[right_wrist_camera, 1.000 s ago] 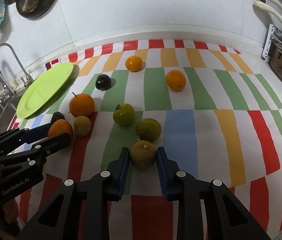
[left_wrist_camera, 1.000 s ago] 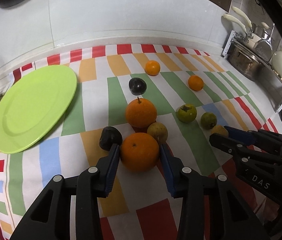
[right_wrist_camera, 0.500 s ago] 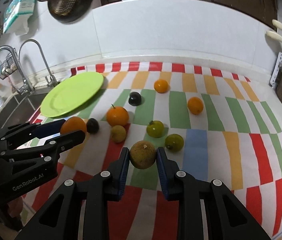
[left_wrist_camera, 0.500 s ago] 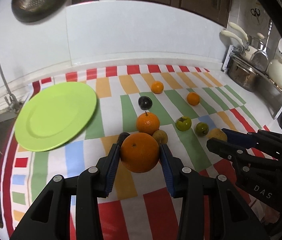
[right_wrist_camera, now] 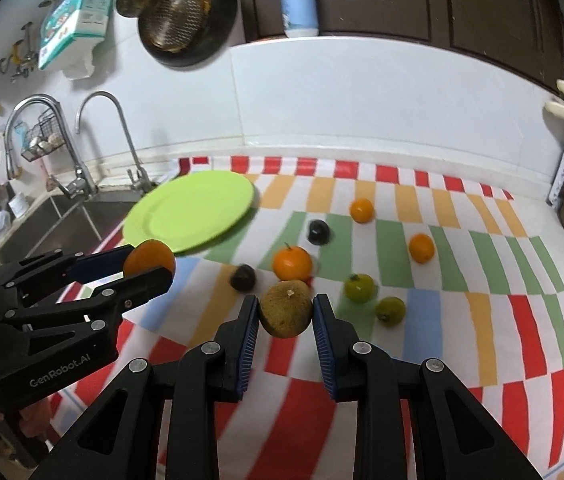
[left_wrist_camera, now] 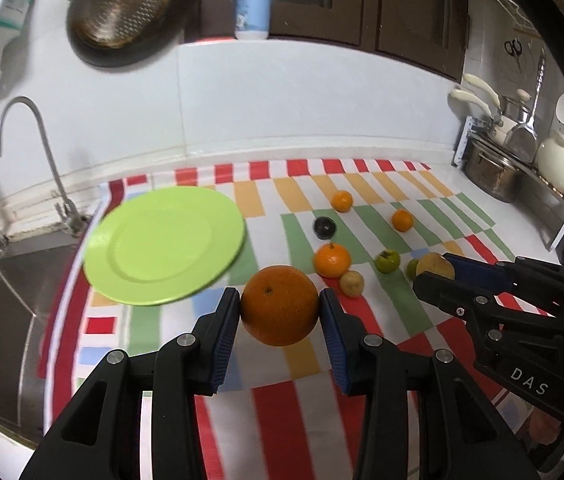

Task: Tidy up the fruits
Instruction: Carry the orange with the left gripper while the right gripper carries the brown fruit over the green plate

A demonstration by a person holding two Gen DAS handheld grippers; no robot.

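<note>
Fingers of the left gripper, black with ribbed blue pads, are pinching a large orange with dimpled skin, holding it in the air above the striped cloth. The right gripper is squeezing a rough brownish-yellow fruit the same way, also lifted off the cloth. Lying flat near the sink-side edge of the cloth, a smooth round lime-green plate is sitting with its face bare. Scattered loose on the cloth to its right, well apart from one another, are a stemmed orange, two small oranges, two dark round fruits, and two greenish fruits. A small tan fruit is showing only in the left wrist view; in the right wrist view the held fruit is covering that spot. The plate and the nearer fruits are looking smeared by motion blur, so fine skin detail is hard to make out. Beyond the plate the cloth is ending at the steel sink with its curved taps; on the opposite side a metal pot is standing by the wall.
</note>
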